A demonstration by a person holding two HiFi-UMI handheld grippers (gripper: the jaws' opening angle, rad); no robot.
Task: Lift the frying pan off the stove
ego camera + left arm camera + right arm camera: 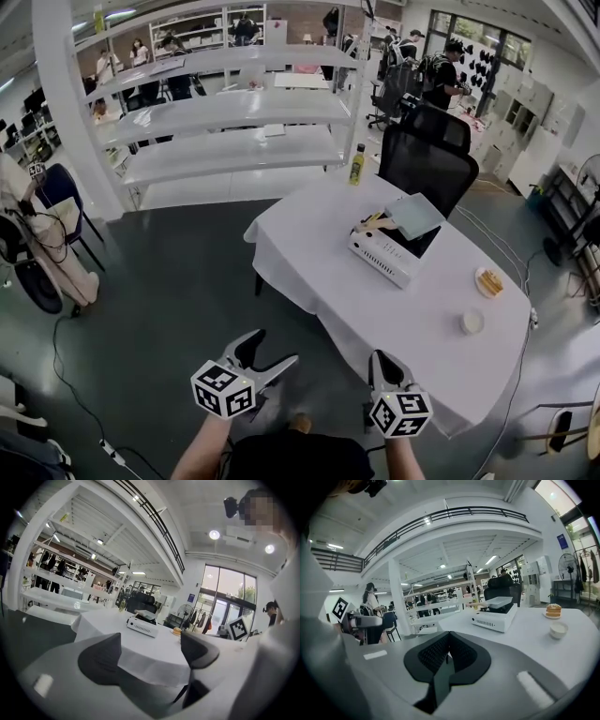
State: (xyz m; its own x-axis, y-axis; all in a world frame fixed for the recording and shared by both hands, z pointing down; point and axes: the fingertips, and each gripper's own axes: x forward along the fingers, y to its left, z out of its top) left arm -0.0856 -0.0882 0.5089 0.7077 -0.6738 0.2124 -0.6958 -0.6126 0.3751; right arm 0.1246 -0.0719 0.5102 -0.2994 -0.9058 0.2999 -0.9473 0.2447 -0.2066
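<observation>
In the head view, the frying pan (413, 215) sat on the stove (380, 255) on the table (375, 314), well apart from both grippers, and a plate (478, 277) held a cake piece (491, 281). In the left gripper view, the left gripper (151, 644) had its fingers apart with nothing between them. In the right gripper view, the right gripper (449, 637) had its fingers pressed together, empty.

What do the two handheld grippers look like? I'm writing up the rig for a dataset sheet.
Both the left gripper and the right gripper have light grey bodies with black pads on the jaws. Each carries a white cube printed with black square markers. In the right gripper view the pads show a fine dotted texture. No sleeves reach the forearms.
</observation>
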